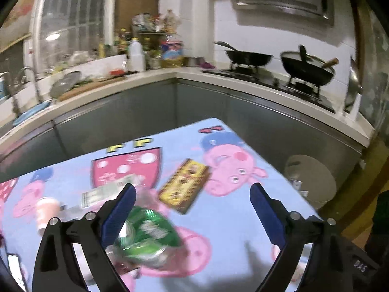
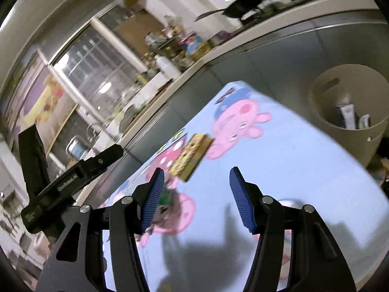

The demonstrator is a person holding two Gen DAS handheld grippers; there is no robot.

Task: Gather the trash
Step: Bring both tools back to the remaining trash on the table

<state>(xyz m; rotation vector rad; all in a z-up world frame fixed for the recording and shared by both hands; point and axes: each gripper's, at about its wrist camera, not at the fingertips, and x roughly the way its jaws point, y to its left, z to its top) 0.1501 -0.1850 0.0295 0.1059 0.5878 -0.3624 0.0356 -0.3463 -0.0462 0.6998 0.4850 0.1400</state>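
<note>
The left wrist view shows several pieces of trash on the blue cartoon-print worktop [image 1: 218, 219]: a green crumpled wrapper [image 1: 148, 236], a yellow box [image 1: 184, 186], a clear plastic bottle [image 1: 107, 192] lying on its side and a tipped pink cup [image 1: 46, 211]. The right wrist view shows only the yellow box [image 2: 192, 157] and a blurred green patch of the wrapper [image 2: 167, 196], but it looks into the beige bin [image 2: 340, 90] standing past the worktop's far right corner, where pale tubes lie inside; the left view shows that bin [image 1: 313, 177] only from the side. The left tool [image 1: 193, 200] is spread wide with nothing between its blue pads; the green wrapper lies on the worktop just under and beside its left finger, and whether they touch is unclear through the blur. The right tool [image 2: 197, 196] is about half spread and empty, over bare cloth, with the yellow box just beyond its left finger and the wrapper behind that finger.
</note>
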